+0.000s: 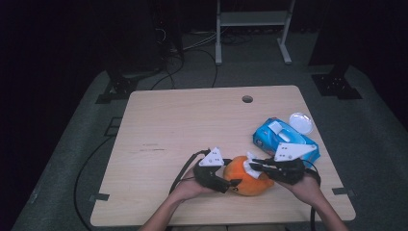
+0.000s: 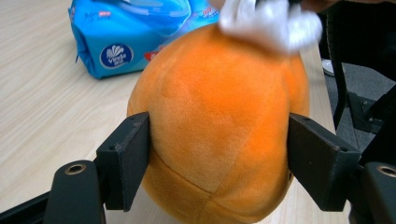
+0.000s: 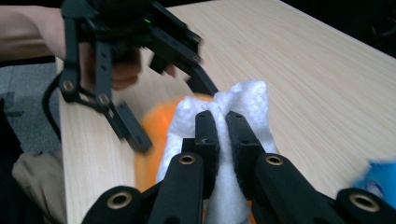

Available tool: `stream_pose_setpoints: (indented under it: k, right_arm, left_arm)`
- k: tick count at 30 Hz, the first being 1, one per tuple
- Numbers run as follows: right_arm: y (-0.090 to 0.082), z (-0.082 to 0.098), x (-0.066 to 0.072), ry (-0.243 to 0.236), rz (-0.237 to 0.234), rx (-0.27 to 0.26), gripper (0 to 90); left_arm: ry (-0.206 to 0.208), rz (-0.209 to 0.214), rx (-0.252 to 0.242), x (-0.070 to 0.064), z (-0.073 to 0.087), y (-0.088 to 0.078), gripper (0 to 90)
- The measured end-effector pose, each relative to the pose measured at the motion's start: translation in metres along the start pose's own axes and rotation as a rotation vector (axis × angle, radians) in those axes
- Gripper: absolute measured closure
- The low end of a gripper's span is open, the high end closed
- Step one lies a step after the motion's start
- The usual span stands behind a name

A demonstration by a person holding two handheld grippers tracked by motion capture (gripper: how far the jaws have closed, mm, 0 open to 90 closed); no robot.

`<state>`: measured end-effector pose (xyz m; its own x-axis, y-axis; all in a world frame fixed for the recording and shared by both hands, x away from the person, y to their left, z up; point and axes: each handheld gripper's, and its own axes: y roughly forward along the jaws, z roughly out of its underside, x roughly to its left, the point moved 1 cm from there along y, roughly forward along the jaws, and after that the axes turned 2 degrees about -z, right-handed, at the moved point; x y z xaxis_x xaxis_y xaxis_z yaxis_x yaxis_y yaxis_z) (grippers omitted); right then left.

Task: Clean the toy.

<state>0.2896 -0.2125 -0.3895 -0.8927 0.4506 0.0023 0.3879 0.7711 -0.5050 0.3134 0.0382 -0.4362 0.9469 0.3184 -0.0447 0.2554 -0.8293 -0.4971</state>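
One orange plush ball (image 1: 246, 177), one white tissue (image 1: 250, 162), one blue tissue pack (image 1: 285, 139), one lid (image 1: 300, 122).

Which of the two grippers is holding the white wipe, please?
The right gripper: its jaws are pinched shut on the white wipe above the orange plush toy, whereas the left gripper straddles the toy itself.

Light wooden table (image 1: 183, 125) with a round cable hole, and sitting on it are an orange plush ball (image 1: 246, 177), a blue wet-wipes pack (image 1: 284, 139) and a clear round lid (image 1: 300, 122).
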Motion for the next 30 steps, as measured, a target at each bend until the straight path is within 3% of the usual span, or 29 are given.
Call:
stream_pose_setpoints:
  k: [1,2,3,6,8,11,13,16,20,22,27,30]
  right_arm:
    - [-0.008,0.011,-0.004,0.024,0.018,0.006,83.7]
    - [-0.008,0.011,-0.004,0.024,0.018,0.006,83.7]
    - [-0.013,0.022,-0.006,0.046,0.023,0.005,83.7]
    - [-0.015,0.027,-0.005,0.055,0.025,-0.007,83.7]
    - [-0.014,0.027,-0.004,0.054,0.025,-0.01,83.7]
    - [-0.005,0.018,0.003,0.022,0.014,-0.018,83.7]
    - [0.002,0.01,0.007,-0.004,0.0,-0.026,83.7]
    - [0.011,0.003,0.011,-0.016,-0.026,-0.035,83.7]
    - [0.008,0.01,0.009,-0.005,-0.027,-0.038,83.7]
    - [0.003,0.018,0.007,0.026,-0.02,-0.037,83.7]
    - [-0.01,0.038,0.005,0.084,-0.025,-0.038,83.7]
    - [-0.01,0.035,0.004,0.085,-0.019,-0.047,83.6]
  left_arm:
    - [0.001,-0.003,0.004,0.001,0.002,-0.001,25.9]
    - [-0.004,-0.002,0.007,0.002,0.003,-0.002,25.9]
    - [-0.031,0.015,0.005,0.004,0.003,-0.005,22.9]
    - [-0.056,0.04,-0.014,0.005,0.0,-0.007,16.8]
    - [-0.048,0.041,-0.029,0.003,-0.003,-0.007,16.7]
    - [-0.031,0.029,-0.013,0.002,-0.005,-0.005,15.0]
    - [-0.049,0.029,-0.009,0.004,-0.003,-0.005,15.1]
    - [-0.05,0.015,0.01,0.008,0.003,-0.009,22.1]
    - [-0.069,0.024,0.017,0.013,0.012,-0.013,23.9]
    - [-0.078,0.029,0.019,0.014,0.014,-0.014,23.9]
    - [-0.029,0.03,0.021,0.007,0.011,-0.014,23.7]
    - [0.014,0.032,0.021,0.001,0.008,-0.011,24.2]
